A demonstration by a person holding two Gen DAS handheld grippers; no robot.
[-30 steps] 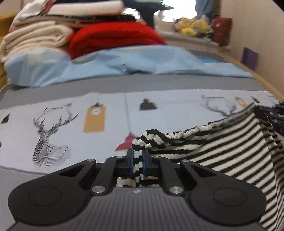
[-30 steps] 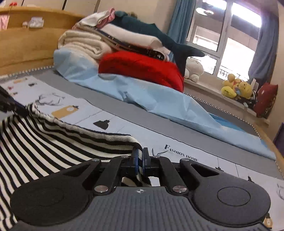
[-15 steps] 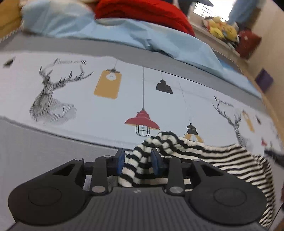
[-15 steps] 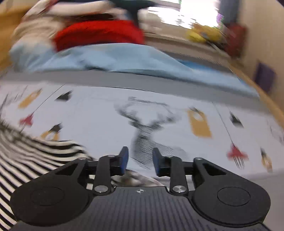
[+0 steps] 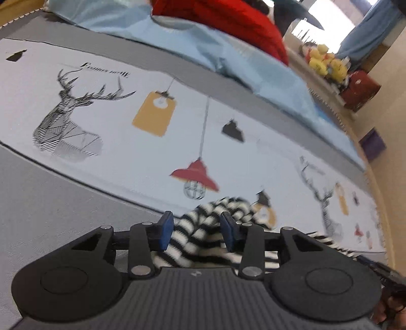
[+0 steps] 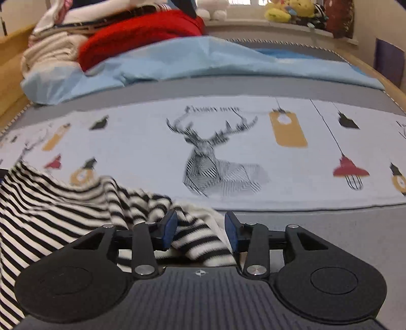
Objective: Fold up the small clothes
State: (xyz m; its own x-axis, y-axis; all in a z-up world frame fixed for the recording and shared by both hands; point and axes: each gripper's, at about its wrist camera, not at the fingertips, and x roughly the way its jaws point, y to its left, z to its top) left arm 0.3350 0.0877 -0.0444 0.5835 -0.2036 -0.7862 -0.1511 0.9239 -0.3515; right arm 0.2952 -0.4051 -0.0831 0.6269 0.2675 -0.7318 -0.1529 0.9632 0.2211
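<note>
Left wrist view: left gripper jaws parted, just been opening; striped garment lies loose between them on the printed bedspread.
Right wrist view: right gripper likewise parted, just opening; striped garment bunched between the pads, unclamped.

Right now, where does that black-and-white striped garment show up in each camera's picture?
Left wrist view: striped garment at bottom centre, between the open left gripper fingers, trailing right.
Right wrist view: striped garment fills the lower left, reaching between the right gripper fingers.
Shared landmark: red blanket.
</note>
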